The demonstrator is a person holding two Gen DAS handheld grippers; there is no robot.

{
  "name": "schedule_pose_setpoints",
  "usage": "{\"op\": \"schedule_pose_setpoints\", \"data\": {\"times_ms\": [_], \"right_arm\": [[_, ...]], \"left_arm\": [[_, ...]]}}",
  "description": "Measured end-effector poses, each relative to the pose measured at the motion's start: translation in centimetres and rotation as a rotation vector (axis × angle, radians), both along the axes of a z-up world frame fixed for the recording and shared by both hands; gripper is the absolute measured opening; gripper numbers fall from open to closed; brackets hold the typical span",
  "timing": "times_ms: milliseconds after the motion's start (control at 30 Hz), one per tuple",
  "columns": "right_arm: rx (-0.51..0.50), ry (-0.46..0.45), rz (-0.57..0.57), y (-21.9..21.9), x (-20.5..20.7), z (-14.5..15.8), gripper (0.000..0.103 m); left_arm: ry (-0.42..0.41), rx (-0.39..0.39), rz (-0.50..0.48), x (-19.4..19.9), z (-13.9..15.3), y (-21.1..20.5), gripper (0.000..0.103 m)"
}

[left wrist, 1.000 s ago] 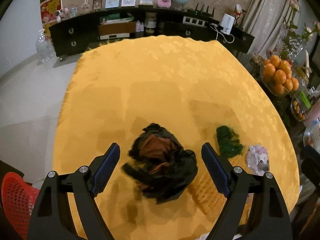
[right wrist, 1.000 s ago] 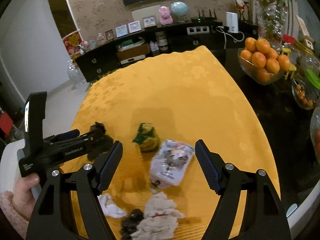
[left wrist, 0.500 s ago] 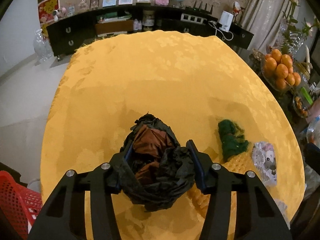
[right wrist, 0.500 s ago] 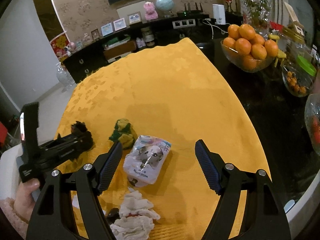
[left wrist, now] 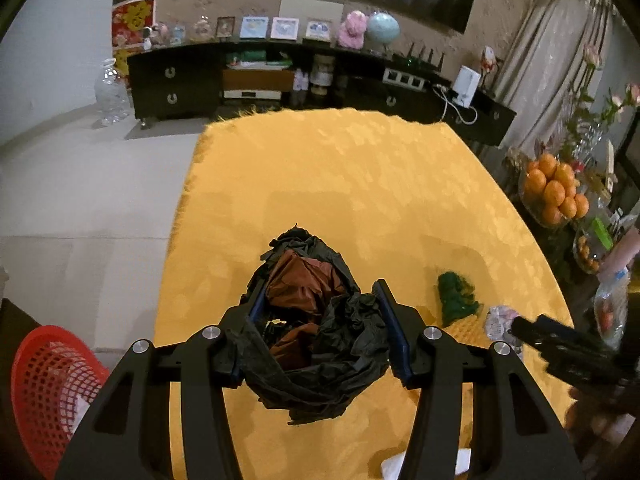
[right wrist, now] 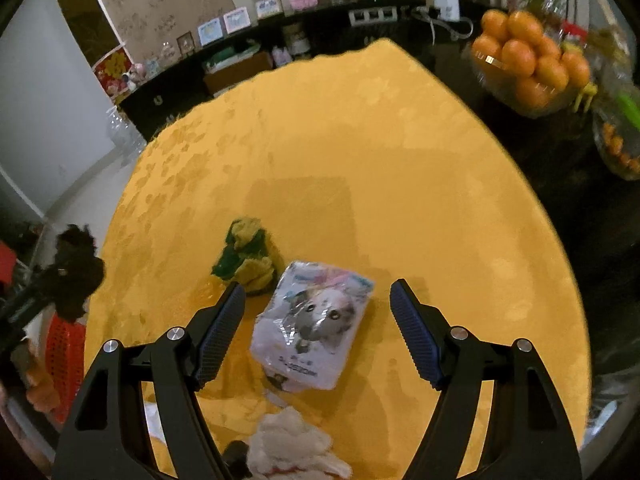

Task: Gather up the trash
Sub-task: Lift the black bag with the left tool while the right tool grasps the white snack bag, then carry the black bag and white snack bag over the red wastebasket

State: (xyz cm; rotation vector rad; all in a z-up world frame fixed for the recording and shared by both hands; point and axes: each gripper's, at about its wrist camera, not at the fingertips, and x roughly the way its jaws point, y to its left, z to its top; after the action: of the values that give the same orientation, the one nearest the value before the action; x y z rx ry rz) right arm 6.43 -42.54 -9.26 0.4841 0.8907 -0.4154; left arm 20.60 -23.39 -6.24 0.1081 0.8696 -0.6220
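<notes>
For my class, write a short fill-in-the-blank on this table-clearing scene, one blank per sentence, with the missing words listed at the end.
1. The left gripper is shut on a crumpled ____ bag.
2. The packet between the open right gripper's fingers shows a ____.
3. The tablecloth is ____ in colour.
4. The glass bowl beside the tablecloth holds ____.

Missing words: black; dog; yellow; oranges
</notes>
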Motion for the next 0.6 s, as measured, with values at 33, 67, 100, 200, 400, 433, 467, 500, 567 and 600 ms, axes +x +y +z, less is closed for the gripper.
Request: {"op": "schedule_pose_setpoints", "data": {"times_ms": [33,67,100,200,400,433,467,500,567,600], "right_arm": [[0.005,0.008,0.006,0.2,0.3,-0.3,0.072],[0.003,0.017,0.013,0.5,0.6,-0.6,0.072],[-0.003,0.024,0.018,0.6,0.8,-0.7,0.072],[-0.027,0.058,0.024,1.1,1.3,-1.3,0.072],[-0.022,0.099,0.04,1.6,1.8,-2.3,0.06],[-0.019,0.103,0.047,1.7,1.8,-2.4,0.059],[-0.022,0.104,0.049,1.7,1.9,-2.5,0.057],[-0.031,0.106,0.049,1.7,1.9,-2.4,0.054],[-0.038,0.104,0.044,1.7,1.8,-2.3,0.051],[-0.035,0.097,0.039,1.6,1.7,-2.2,0.05]], "left_arm": [[-0.005,-0.001,0.006,-0.1,0.3,0.4,0.05],[-0.009,-0.001,0.01,-0.1,0.5,0.7,0.05],[-0.015,0.001,0.015,-0.2,0.6,0.9,0.05],[-0.033,0.013,0.026,-0.5,0.9,1.7,0.05],[-0.063,0.035,0.028,-1.0,1.3,2.1,0.05],[-0.069,0.039,0.026,-1.0,1.4,2.2,0.05],[-0.077,0.043,0.025,-1.1,1.5,2.2,0.05],[-0.085,0.047,0.024,-1.2,1.6,2.2,0.05],[-0.1,0.05,0.023,-1.5,1.9,2.4,0.05],[-0.107,0.051,0.022,-1.6,2.0,2.4,0.05]]}}
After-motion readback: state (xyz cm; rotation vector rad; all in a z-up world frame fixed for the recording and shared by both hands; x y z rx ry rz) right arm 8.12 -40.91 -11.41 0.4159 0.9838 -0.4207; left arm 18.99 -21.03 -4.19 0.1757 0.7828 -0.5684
